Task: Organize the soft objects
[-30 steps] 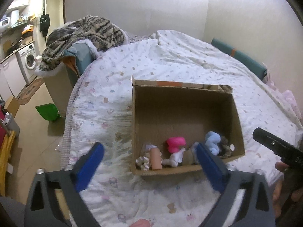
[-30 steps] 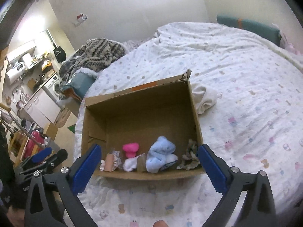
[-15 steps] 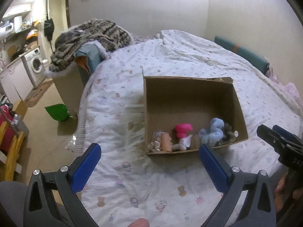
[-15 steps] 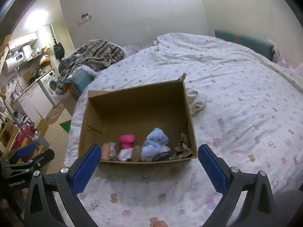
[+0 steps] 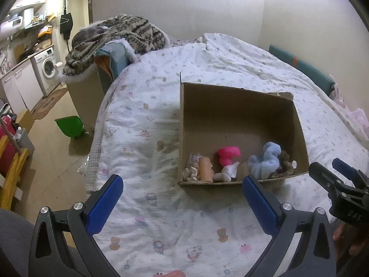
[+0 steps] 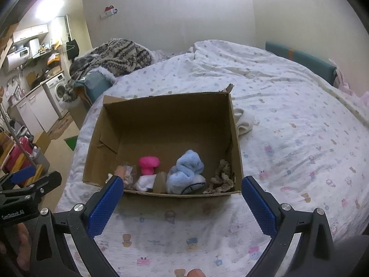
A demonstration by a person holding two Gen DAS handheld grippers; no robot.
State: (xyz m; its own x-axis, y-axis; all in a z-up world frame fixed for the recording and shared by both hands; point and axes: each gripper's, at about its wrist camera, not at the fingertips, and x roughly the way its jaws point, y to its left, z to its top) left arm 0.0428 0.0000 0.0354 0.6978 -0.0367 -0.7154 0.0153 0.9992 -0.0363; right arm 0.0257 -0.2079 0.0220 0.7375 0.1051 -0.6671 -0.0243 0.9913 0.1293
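- Inspecting both wrist views, we find the left gripper (image 5: 182, 185) with its blue pads spread wide and nothing between them; it hangs over the printed bedsheet (image 5: 147, 152), short of the cardboard box (image 5: 239, 106).
- We find the right gripper (image 6: 182, 185) equally wide open and empty, lined up on the box's near wall (a stand-off pose, in our judgement, not a grasp).
- We note the soft objects gathered in a row along the near wall inside the box: a peach piece (image 5: 205, 169), a pink piece (image 6: 148, 164), a white piece (image 6: 145, 183), a light blue bundle (image 6: 185, 173) and a brown crumpled piece (image 6: 221, 177). The far half of the box floor is bare.
- We record one cream cloth (image 6: 244, 121) lying on the sheet just beside the box's right wall, outside it.
- We judge that the cream cloth is the remaining item, and that both grippers are open to take it.
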